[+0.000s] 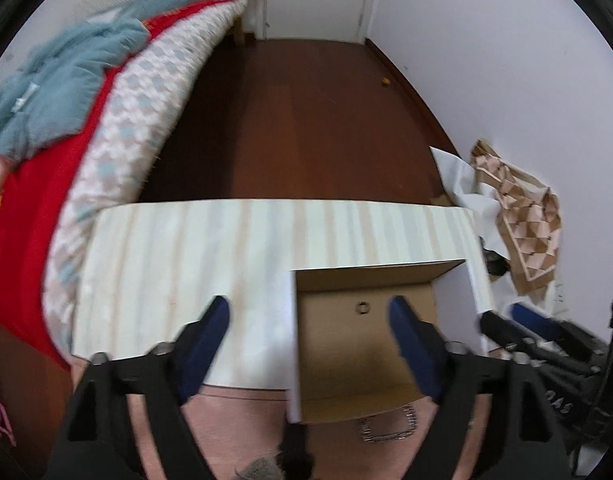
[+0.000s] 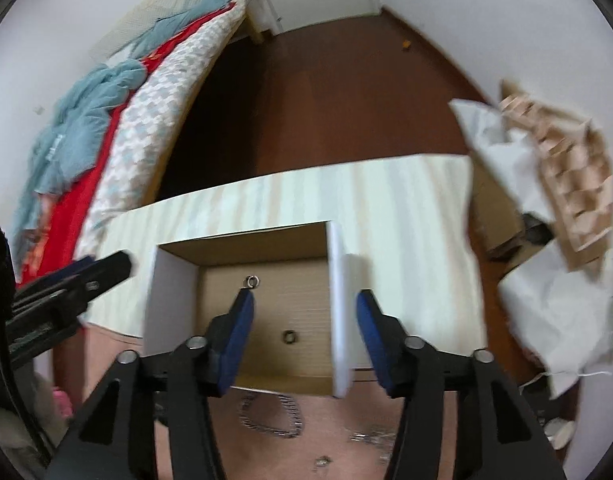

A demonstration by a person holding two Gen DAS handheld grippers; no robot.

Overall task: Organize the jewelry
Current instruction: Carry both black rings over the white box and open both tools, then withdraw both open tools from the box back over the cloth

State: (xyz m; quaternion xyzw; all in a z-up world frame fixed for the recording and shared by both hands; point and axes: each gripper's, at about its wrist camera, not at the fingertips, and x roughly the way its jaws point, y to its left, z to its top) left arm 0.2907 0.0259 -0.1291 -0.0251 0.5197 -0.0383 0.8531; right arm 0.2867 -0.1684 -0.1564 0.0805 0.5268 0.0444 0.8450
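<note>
Jewelry lies partly boxed, partly loose, on a low surface beside a bed. Seen from the left wrist, one ring (image 1: 362, 307) rests on the floor of an open cardboard box (image 1: 386, 384) with white side walls, standing on a pale striped sheet (image 1: 210, 248). A silver chain bracelet (image 1: 388, 426) lies on the pink cloth (image 1: 250, 420) just in front of the box. The left gripper (image 1: 308, 334) hovers over the box's left wall, its blue-padded jaws wide apart and holding nothing. At far right the right gripper (image 1: 518, 322) enters the picture; a patterned brown paper bag (image 1: 522, 216) stands against the wall.

From the right wrist, two rings show inside the box (image 2: 178, 292): one silver (image 2: 251, 281) near the back, one darker (image 2: 289, 336) nearer the front, well apart. The right gripper (image 2: 304, 334) hangs above the box with jaws spread and empty, straddling its right wall. The bracelet (image 2: 271, 414) and further small pieces (image 2: 366, 438), too blurred to identify, lie on the pink cloth (image 2: 114, 344) in front. A red blanket (image 2: 78, 196) covers the bed at left.
</note>
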